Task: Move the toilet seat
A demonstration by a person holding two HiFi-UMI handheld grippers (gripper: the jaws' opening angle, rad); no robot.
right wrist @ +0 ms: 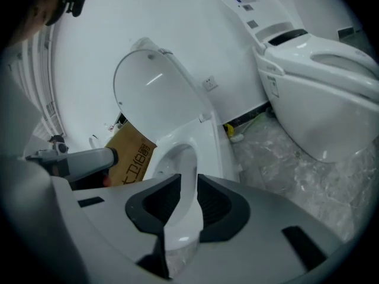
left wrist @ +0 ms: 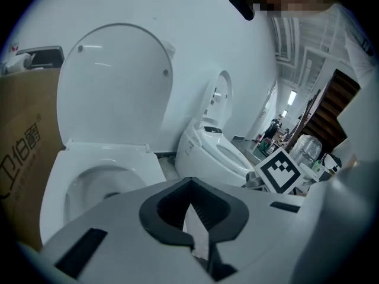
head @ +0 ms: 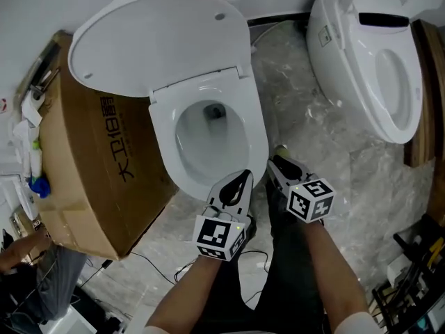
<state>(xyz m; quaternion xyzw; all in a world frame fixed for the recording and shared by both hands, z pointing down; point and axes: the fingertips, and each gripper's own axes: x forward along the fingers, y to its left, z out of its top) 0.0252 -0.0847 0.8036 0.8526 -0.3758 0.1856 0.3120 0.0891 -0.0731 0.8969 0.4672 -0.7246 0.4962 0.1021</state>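
Note:
A white toilet stands in the middle of the head view. Its lid point(head: 156, 40) is raised against the wall and its seat point(head: 257, 127) lies flat on the bowl. My left gripper point(head: 240, 179) hangs just in front of the seat's front rim, its jaws shut with nothing in them. Right of it my right gripper point(head: 275, 164) hovers beside the front right corner of the seat, jaws a little apart and empty. In the right gripper view the seat point(right wrist: 204, 144) shows through the gap of that gripper point(right wrist: 188, 177). The left gripper point(left wrist: 190, 181) points over the seat point(left wrist: 106, 154).
A large cardboard box point(head: 90, 165) stands tight against the toilet's left side. A second white toilet point(head: 375, 54) sits at the right, with plastic sheeting on the floor point(head: 327, 152) between them. Cables point(head: 163, 273) lie on the floor near my legs. A person point(head: 31, 263) crouches at bottom left.

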